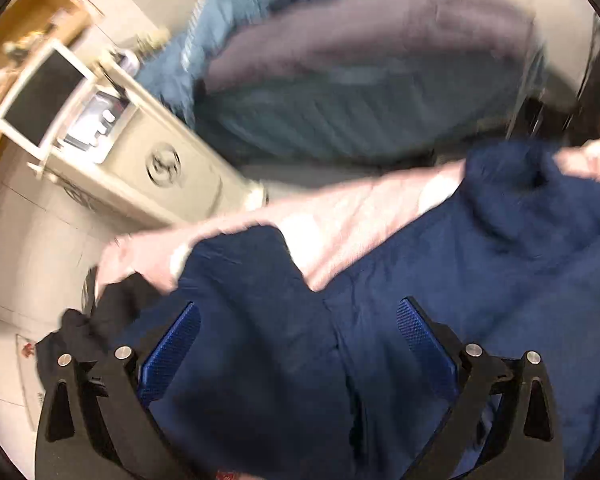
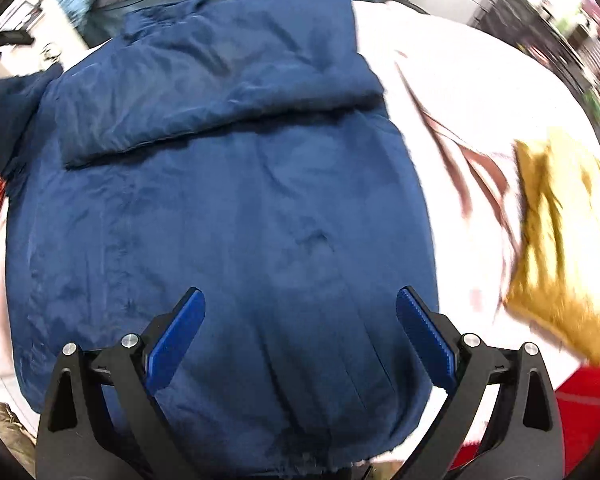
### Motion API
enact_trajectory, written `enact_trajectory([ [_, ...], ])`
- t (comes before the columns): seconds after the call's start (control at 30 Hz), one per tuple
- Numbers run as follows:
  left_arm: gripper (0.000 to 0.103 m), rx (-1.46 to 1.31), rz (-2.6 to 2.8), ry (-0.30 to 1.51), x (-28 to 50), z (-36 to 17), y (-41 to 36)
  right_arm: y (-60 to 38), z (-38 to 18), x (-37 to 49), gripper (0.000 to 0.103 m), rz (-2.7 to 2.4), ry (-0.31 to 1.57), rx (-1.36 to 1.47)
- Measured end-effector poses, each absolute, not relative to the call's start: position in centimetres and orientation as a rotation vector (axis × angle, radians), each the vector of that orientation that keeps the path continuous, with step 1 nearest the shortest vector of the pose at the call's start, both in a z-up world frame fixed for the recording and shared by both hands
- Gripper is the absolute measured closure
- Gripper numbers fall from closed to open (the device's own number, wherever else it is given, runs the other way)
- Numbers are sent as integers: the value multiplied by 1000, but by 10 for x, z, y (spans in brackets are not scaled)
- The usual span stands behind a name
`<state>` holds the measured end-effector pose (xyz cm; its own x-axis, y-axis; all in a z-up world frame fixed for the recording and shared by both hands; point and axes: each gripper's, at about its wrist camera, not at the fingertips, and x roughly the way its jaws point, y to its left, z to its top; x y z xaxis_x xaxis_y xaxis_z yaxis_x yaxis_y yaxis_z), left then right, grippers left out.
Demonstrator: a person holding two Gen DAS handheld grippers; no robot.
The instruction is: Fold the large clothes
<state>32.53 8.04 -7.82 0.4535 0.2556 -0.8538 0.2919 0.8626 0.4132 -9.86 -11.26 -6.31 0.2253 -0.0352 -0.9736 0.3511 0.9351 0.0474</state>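
The large navy-blue fleece garment lies spread on the pale pink bedsheet, one sleeve folded across its top at twelve o'clock; a mustard-yellow cushion sits at three o'clock. Both the left gripper and right gripper hang above the fabric, jaws spread wide, holding nothing.
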Motion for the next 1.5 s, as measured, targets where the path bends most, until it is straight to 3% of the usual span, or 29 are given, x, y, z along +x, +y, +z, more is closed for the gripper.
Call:
enact_trajectory([
  [0.2, 13, 542, 187, 1384, 388, -174, 110, -127, -61, -129, 8, -400, 1349, 338],
  [0.33, 15, 378, 194, 1443, 392, -188, 135, -141, -65, -147, 8, -475, 1369, 402],
  [0.4, 28, 352, 164, 1440, 390, -185, 133, -148, -68, -150, 8, -498, 1368, 437],
  [0.43, 43, 340, 143, 1441, 389, -182, 131, -150, -68, -149, 8, -503, 1366, 448],
  [0.6, 92, 224, 83, 1369, 379, -148, 131, -153, -66, -128, 8, -464, 1343, 444],
  [0.63, 96, 236, 136, 1328, 375, -135, 136, -152, -63, -124, 8, -450, 1337, 431],
  [0.87, 96, 116, 28, 1142, 341, -47, 131, -151, -57, -83, 8, -333, 1293, 384],
  [1.1, 96, 94, -356, 964, 236, 26, 15, -156, -51, -56, 8, -244, 1246, 402],
  [1.2, 96, 101, -470, 974, 184, 12, -27, -161, -50, -55, 8, -232, 1233, 412],
  [1.3, 96, 150, -559, 1080, 136, -39, -58, -169, -54, -59, 8, -235, 1236, 427],
  [1.43, 85, 352, -477, 1259, 104, -133, -87, -174, -65, -63, 8, -221, 1272, 469],
  [1.5, 82, 394, -476, 1296, 103, -156, -93, -173, -69, -62, 8, -201, 1290, 479],
])
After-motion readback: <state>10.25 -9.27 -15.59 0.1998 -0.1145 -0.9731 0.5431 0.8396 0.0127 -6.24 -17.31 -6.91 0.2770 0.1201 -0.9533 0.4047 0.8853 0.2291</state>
